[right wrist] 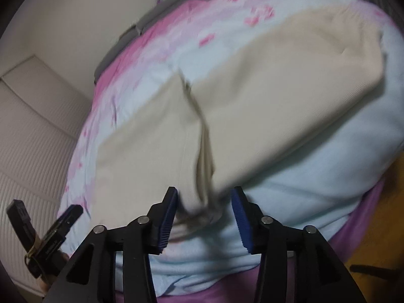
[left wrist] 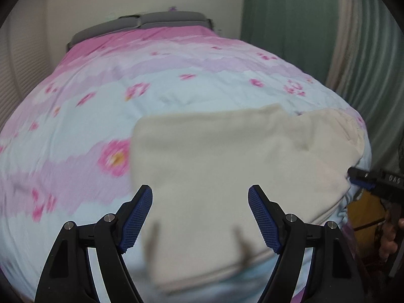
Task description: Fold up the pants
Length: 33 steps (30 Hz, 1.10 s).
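Observation:
Cream pants (left wrist: 227, 166) lie folded on the floral bed cover near its front right edge. My left gripper (left wrist: 200, 197) is open and empty, hovering just above the near part of the pants. In the right wrist view the pants (right wrist: 277, 96) show a fold ridge running toward me. My right gripper (right wrist: 205, 202) is open, its jaws on either side of the near end of that fold; the frame is blurred. The right gripper (left wrist: 363, 179) shows at the pants' right edge in the left wrist view, and the left gripper (right wrist: 65, 219) shows at lower left in the right wrist view.
The bed cover (left wrist: 101, 101) is light blue and pink with flowers. A grey headboard (left wrist: 141, 22) stands at the far end against a white wall. Green curtains (left wrist: 303, 25) hang at the right. A yellow floor area (right wrist: 378, 227) lies beside the bed.

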Motion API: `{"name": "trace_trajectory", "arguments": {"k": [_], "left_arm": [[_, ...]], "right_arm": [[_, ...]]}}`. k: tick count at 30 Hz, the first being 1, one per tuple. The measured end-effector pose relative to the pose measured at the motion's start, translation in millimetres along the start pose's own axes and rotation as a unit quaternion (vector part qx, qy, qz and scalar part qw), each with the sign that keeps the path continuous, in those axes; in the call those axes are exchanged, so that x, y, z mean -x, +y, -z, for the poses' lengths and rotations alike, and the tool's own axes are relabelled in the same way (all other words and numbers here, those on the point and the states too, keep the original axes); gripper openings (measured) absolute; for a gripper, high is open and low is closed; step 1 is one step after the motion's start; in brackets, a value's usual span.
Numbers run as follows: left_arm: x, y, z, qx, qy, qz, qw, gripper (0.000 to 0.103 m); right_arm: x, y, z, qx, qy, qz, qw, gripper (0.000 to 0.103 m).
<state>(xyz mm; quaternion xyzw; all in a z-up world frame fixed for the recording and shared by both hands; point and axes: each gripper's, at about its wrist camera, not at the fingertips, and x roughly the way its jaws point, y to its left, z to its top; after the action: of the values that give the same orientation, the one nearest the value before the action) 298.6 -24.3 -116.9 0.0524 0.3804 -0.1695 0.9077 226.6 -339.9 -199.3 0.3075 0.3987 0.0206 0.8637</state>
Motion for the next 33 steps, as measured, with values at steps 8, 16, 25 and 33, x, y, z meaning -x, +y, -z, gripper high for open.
{"name": "trace_trajectory", "arguments": {"k": [8,16,25,33], "left_arm": [[-49.9,-86.9,-70.9,-0.073,-0.008,0.073,0.9946,0.078],[-112.6,-189.4,-127.3,-0.135,0.011,0.146,0.9799,0.078],[-168.1,-261.5,-155.7,-0.154,0.033,0.149,0.9762,0.078],[-167.6,-249.6,-152.5,-0.142,0.043,0.133,0.9799,0.078]], "right_arm": [[52.4,-72.4,-56.1,-0.043,-0.084,0.124,0.988,0.051],[69.0,-167.0,-108.2,-0.116,-0.139,0.132,0.974,0.075],[26.6,-244.4,-132.8,-0.239,-0.12,0.017,0.963,0.076],[12.7,-239.7,-144.1,-0.18,-0.146,-0.031,0.972,0.07]]}}
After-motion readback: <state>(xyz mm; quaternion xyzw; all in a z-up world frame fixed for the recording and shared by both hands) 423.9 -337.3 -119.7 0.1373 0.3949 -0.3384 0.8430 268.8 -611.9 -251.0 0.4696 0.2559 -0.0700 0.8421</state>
